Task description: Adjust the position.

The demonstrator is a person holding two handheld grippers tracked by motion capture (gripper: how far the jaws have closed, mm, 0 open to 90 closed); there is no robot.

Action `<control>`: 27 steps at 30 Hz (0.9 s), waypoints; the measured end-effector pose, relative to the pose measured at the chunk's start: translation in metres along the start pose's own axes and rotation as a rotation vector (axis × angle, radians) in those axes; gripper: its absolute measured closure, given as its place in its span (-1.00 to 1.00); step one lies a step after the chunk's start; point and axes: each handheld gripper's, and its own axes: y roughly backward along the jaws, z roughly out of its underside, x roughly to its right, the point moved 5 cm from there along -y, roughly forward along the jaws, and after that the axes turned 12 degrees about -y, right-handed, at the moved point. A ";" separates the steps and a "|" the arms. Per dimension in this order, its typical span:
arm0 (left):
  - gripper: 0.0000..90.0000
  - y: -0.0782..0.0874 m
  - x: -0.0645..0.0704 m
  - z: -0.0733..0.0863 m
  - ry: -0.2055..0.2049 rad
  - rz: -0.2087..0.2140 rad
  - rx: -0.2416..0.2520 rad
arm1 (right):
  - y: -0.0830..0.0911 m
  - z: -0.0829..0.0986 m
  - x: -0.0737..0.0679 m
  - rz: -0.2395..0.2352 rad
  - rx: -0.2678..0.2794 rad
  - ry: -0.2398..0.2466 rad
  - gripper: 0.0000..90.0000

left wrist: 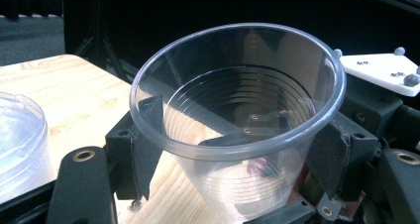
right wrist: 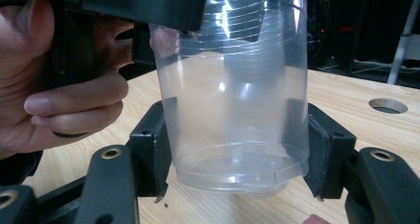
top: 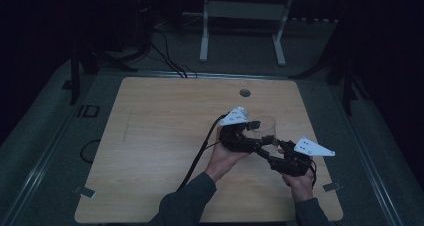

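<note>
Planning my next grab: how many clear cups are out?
2: one cup gripped by left gripper and right gripper; second cup on the table beside it. Others may be nested.

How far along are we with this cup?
Done: the right gripper is clamped low on the clear cup. In hand: the left gripper clamps it under the rim, so both hold it. Left: moving or placing it; a second clear container sits untouched on the table.

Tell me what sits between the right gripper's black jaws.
A clear ribbed plastic cup, its lower walls touched by the right gripper's pads, in the right gripper view.
</note>
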 end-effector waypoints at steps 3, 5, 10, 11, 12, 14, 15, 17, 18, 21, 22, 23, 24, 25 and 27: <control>-0.36 0.001 0.000 0.000 -0.008 -0.002 -0.004 | 0.000 -0.001 0.000 -0.009 -0.019 0.005 -0.16; -0.36 0.001 -0.001 0.001 -0.011 -0.007 -0.009 | 0.001 -0.001 0.000 -0.011 -0.032 0.007 -0.19; -0.36 0.005 -0.003 0.001 -0.013 -0.010 -0.011 | 0.004 -0.004 0.000 -0.006 -0.061 0.021 -0.24; -0.36 0.006 -0.003 0.001 -0.014 -0.011 -0.012 | 0.005 -0.005 0.000 -0.003 -0.068 0.026 -0.26; -0.36 0.006 -0.003 0.001 -0.016 -0.011 -0.014 | 0.005 -0.006 0.000 -0.002 -0.075 0.029 -0.27; -0.36 0.006 -0.003 0.002 -0.020 -0.014 -0.018 | 0.005 -0.007 0.000 0.007 -0.091 0.043 -0.29; -0.36 0.007 -0.003 0.002 -0.024 -0.016 -0.022 | 0.005 -0.007 0.000 0.012 -0.103 0.050 -0.30; -0.36 0.007 -0.003 0.002 -0.026 -0.019 -0.026 | 0.005 -0.008 -0.001 0.021 -0.125 0.067 -0.31; -0.36 0.007 -0.003 0.002 -0.028 -0.019 -0.027 | 0.005 -0.009 -0.001 0.025 -0.133 0.072 -0.31; -0.36 0.008 -0.003 0.002 -0.032 -0.022 -0.030 | 0.005 -0.011 -0.001 0.033 -0.156 0.087 -0.33; -0.36 0.008 -0.003 0.002 -0.035 -0.023 -0.031 | 0.005 -0.012 -0.001 0.035 -0.161 0.092 -0.34; -0.36 0.009 -0.003 0.002 -0.037 -0.024 -0.033 | 0.005 -0.013 -0.001 0.037 -0.167 0.098 -0.34; -0.36 0.009 -0.003 0.002 -0.038 -0.025 -0.034 | 0.005 -0.013 0.000 0.038 -0.171 0.101 -0.34; -0.36 0.009 -0.003 0.002 -0.040 -0.025 -0.035 | 0.006 -0.014 0.000 0.038 -0.177 0.099 -0.35; -0.36 0.009 -0.003 0.002 -0.045 -0.028 -0.039 | 0.006 -0.015 0.000 0.041 -0.188 0.104 -0.38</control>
